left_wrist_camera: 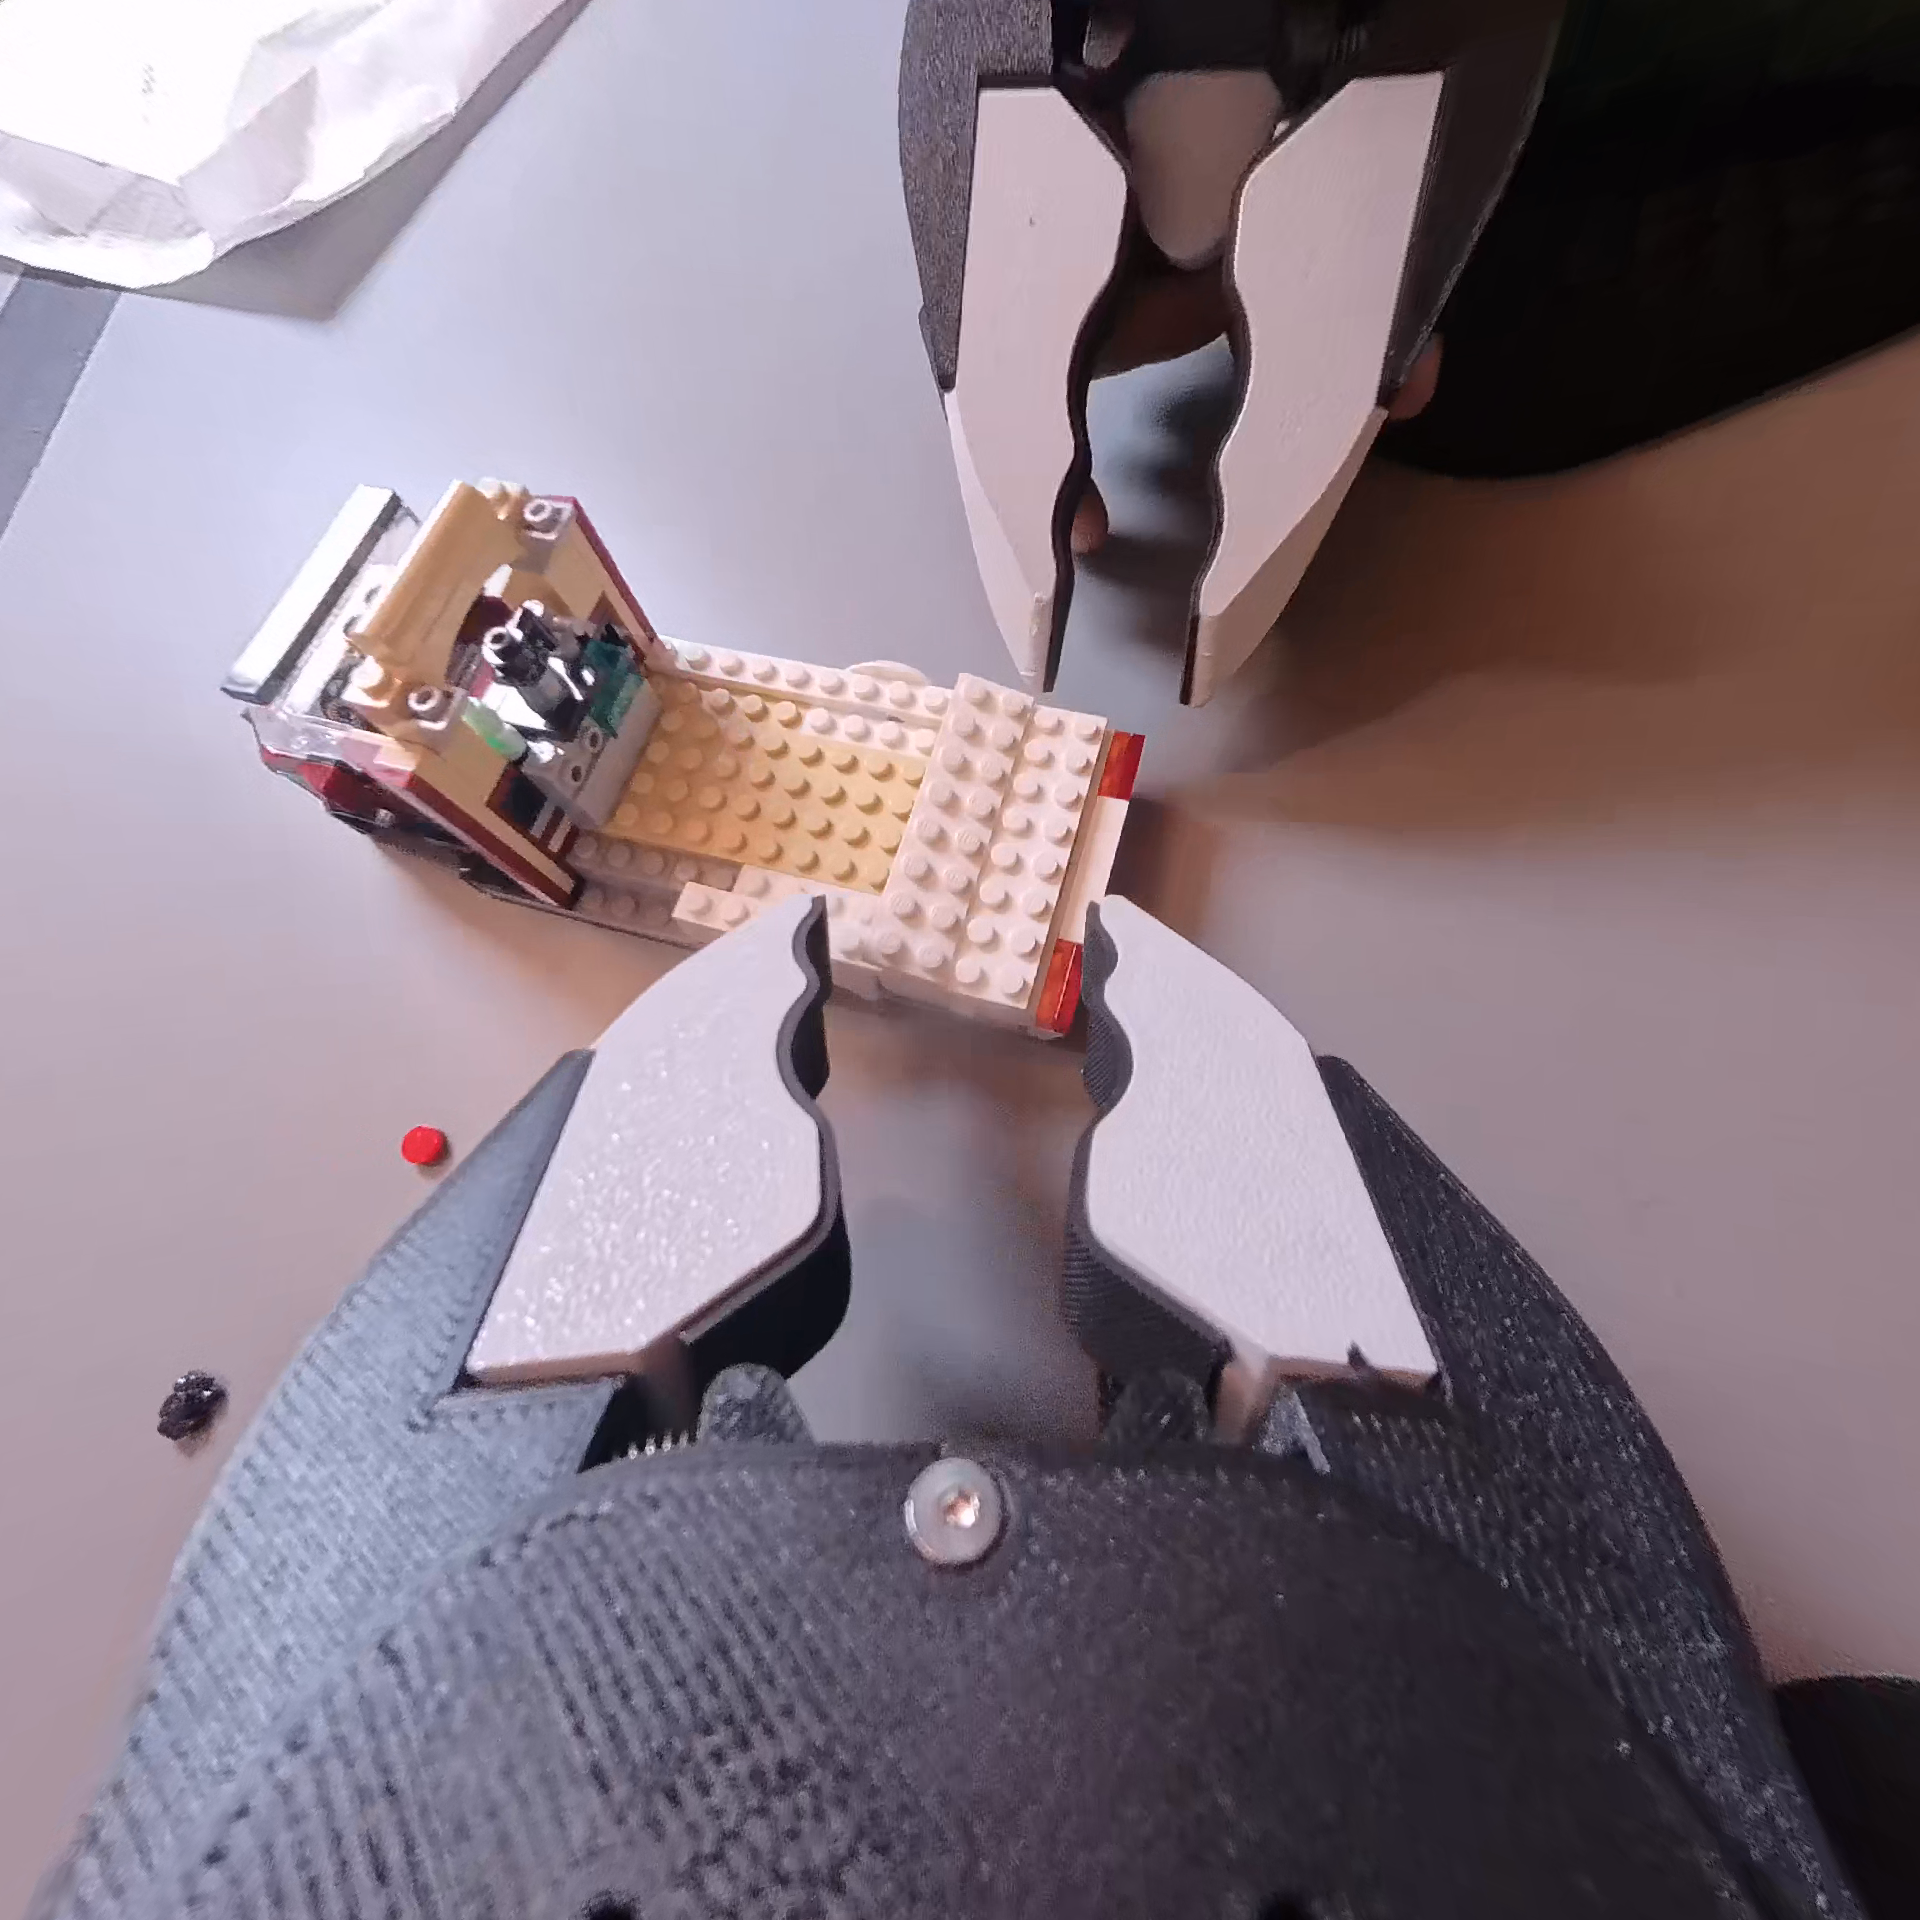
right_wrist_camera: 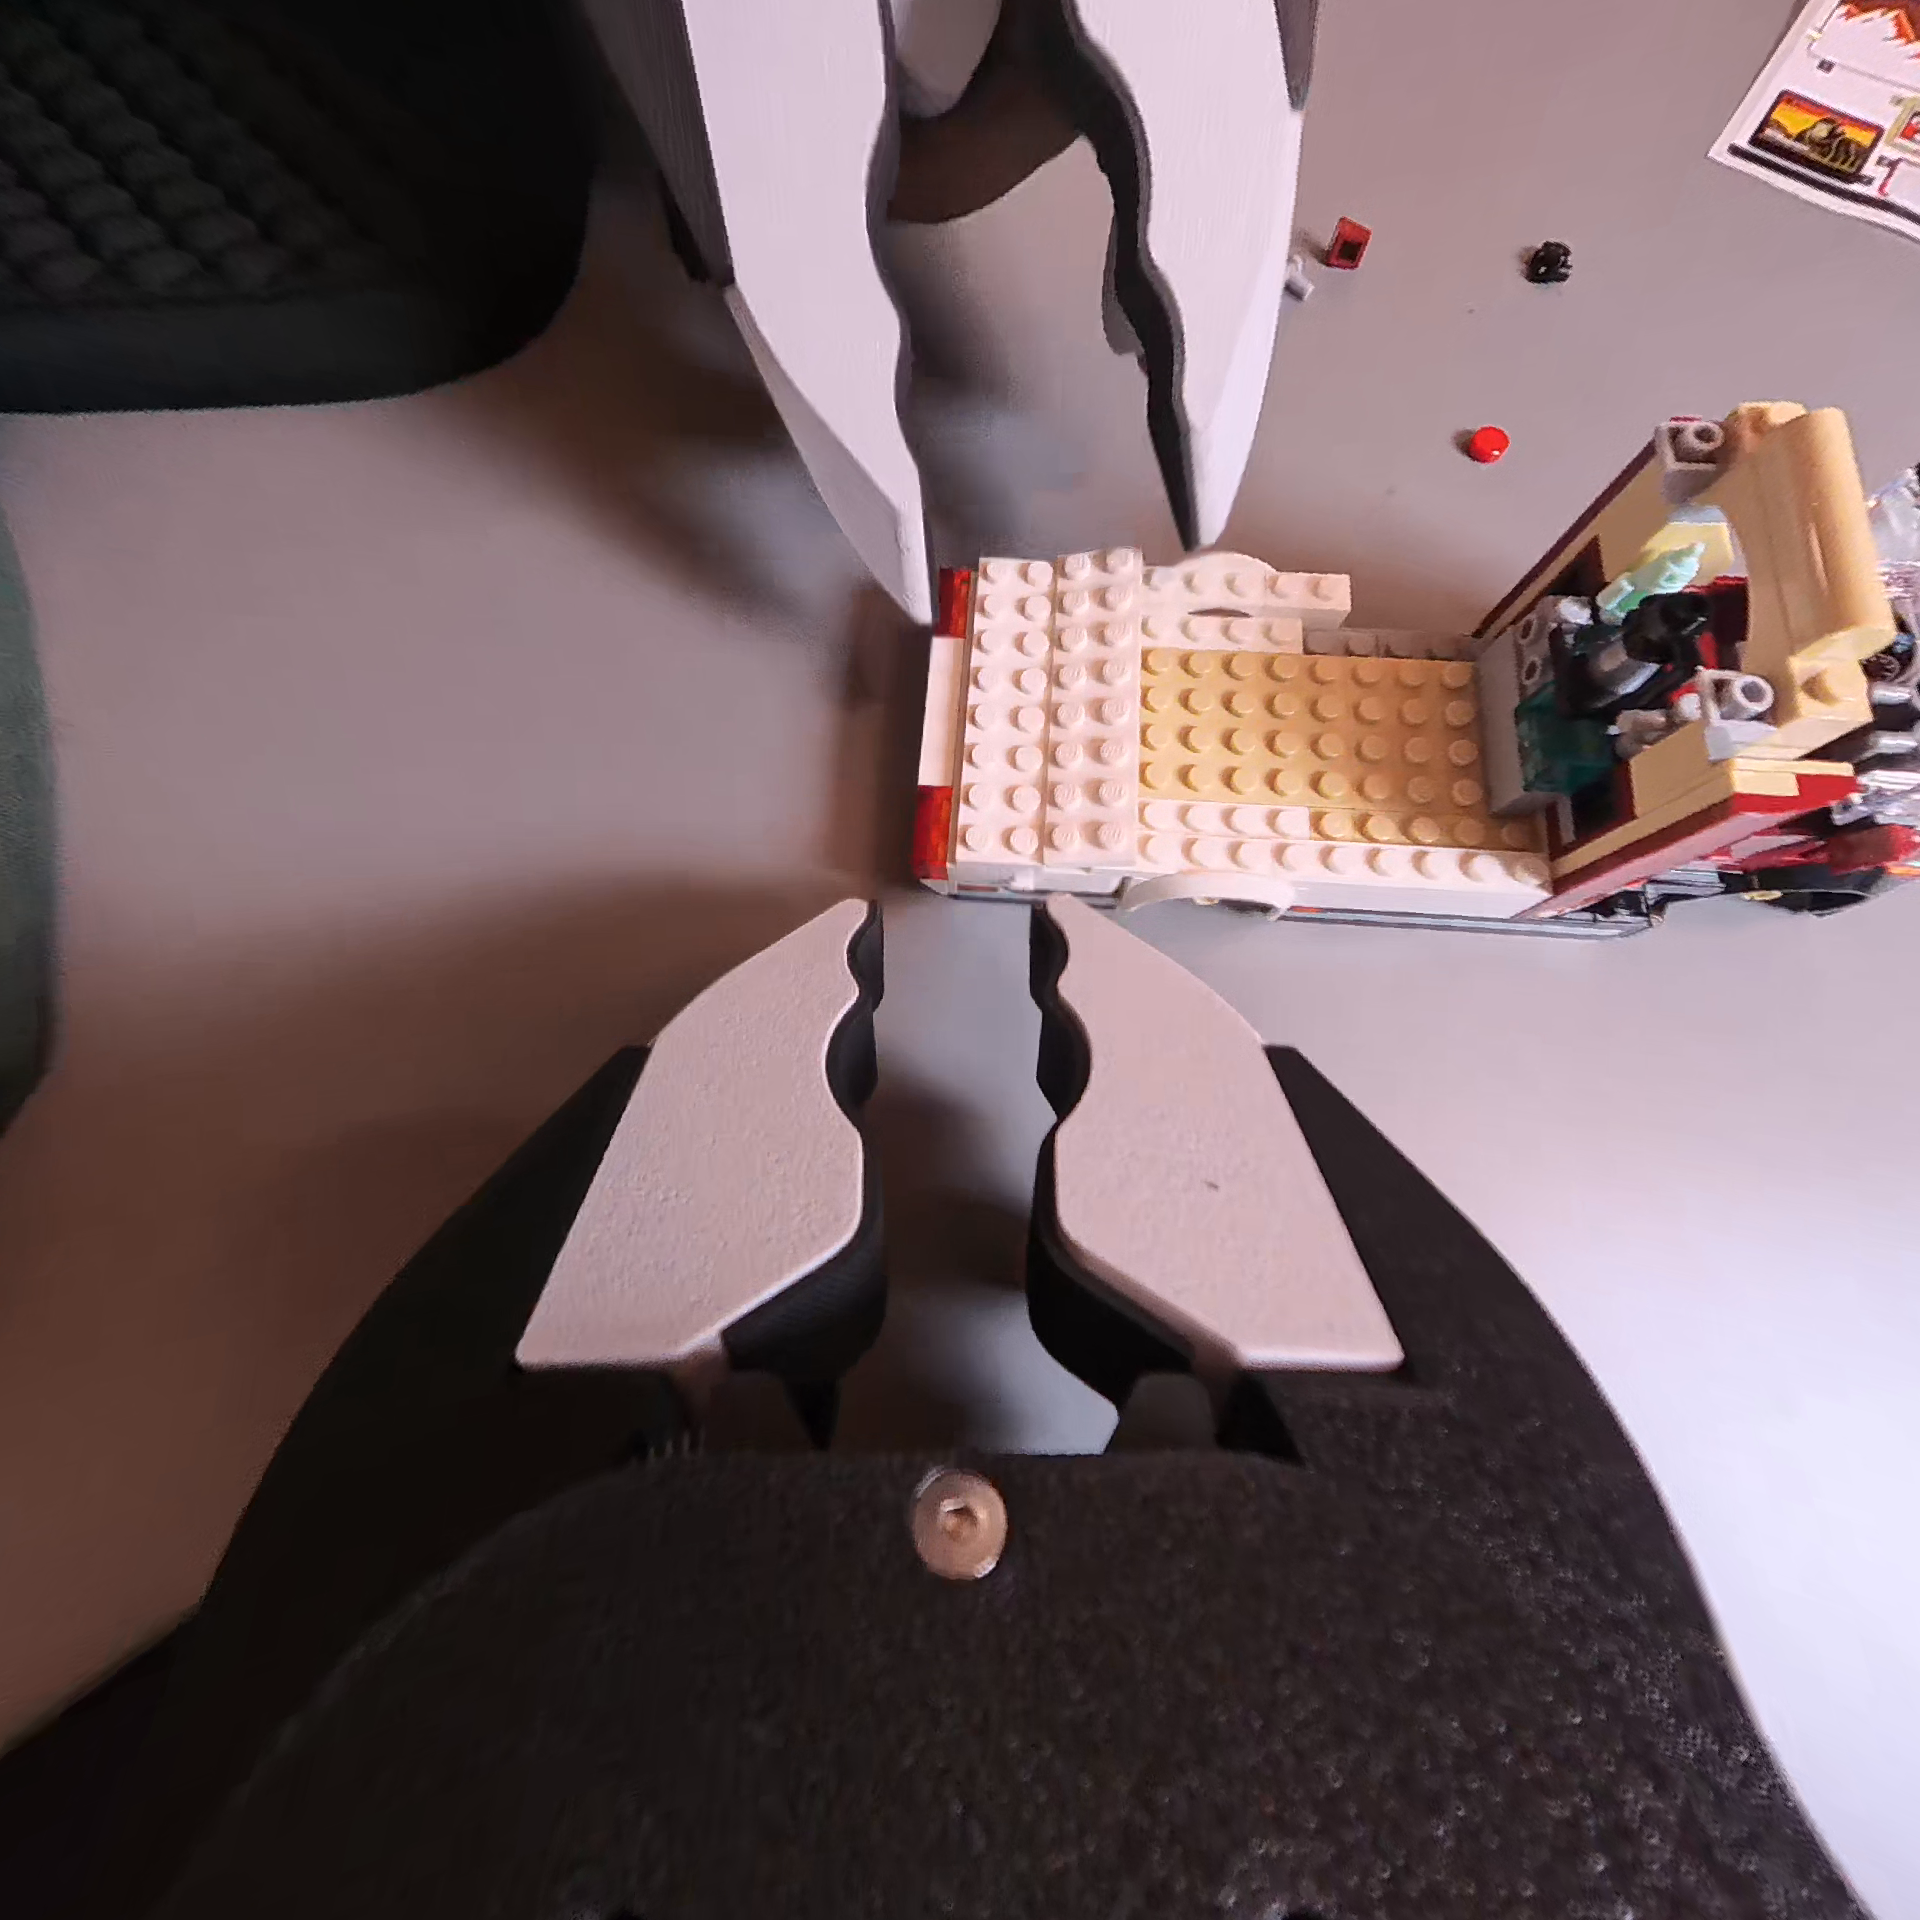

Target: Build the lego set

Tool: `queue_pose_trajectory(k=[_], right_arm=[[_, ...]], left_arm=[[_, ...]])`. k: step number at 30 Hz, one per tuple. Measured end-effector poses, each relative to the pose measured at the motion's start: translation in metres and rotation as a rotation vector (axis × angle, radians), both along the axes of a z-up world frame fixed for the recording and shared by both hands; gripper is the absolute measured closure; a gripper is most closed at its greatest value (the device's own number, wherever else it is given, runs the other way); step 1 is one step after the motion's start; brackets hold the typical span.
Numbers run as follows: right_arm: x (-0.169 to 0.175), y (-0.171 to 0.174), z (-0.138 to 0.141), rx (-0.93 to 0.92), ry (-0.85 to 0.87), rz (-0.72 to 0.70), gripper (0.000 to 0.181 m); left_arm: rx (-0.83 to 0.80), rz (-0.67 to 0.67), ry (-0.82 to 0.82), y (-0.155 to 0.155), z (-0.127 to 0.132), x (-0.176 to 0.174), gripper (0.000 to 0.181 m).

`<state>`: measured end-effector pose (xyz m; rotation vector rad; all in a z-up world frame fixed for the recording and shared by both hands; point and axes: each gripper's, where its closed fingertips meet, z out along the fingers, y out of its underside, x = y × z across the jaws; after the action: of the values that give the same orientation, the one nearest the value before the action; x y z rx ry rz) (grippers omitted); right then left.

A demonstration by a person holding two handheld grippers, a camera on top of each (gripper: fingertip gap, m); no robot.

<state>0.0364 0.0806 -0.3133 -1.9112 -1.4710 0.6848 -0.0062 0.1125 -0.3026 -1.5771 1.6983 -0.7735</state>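
A part-built lego vehicle (left_wrist_camera: 790, 790) stands on the grey table. It has a white and tan studded bed, red tail lights and a dark red and tan cab with small parts inside. It also shows in the right wrist view (right_wrist_camera: 1247, 727). My left gripper (left_wrist_camera: 956, 935) is open and empty. Its fingers straddle the rear corner of the bed; I cannot tell whether they touch it. It shows from the other side in the right wrist view (right_wrist_camera: 1049, 566). My right gripper (right_wrist_camera: 954, 920) is open with a narrower gap and empty, just off the opposite rear corner; it also shows in the left wrist view (left_wrist_camera: 1117, 681).
Loose on the table are a red round stud (left_wrist_camera: 423, 1146) (right_wrist_camera: 1486, 442), a small black piece (left_wrist_camera: 192, 1403) (right_wrist_camera: 1548, 260) and a small red piece (right_wrist_camera: 1349, 244). A sticker sheet (right_wrist_camera: 1839, 125) lies nearby, and a white paper bag (left_wrist_camera: 208, 125). A dark cushion (right_wrist_camera: 260, 208) borders the table. The tips of one gripper are about 6 cm away from the tips of the other.
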Motion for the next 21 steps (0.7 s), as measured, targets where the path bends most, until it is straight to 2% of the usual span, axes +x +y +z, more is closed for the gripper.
queue_pose_trajectory(k=[6, 13, 18, 21], right_arm=[[0.006, 0.01, 0.009, 0.009, 0.053, -0.055, 0.156], [-0.009, 0.005, 0.001, 0.008, 0.025, -0.037, 0.159], [-0.03, 0.009, 0.002, 0.033, 0.03, -0.03, 0.16], [-0.046, 0.015, 0.0, 0.083, 0.005, -0.012, 0.16]], left_arm=[[0.028, 0.001, 0.019, 0.002, 0.001, -0.005, 0.149], [0.029, 0.019, 0.035, 0.007, 0.001, -0.011, 0.149], [-0.032, 0.093, 0.04, 0.016, 0.004, -0.023, 0.131], [-0.115, 0.176, 0.049, 0.018, 0.001, -0.027, 0.111]])
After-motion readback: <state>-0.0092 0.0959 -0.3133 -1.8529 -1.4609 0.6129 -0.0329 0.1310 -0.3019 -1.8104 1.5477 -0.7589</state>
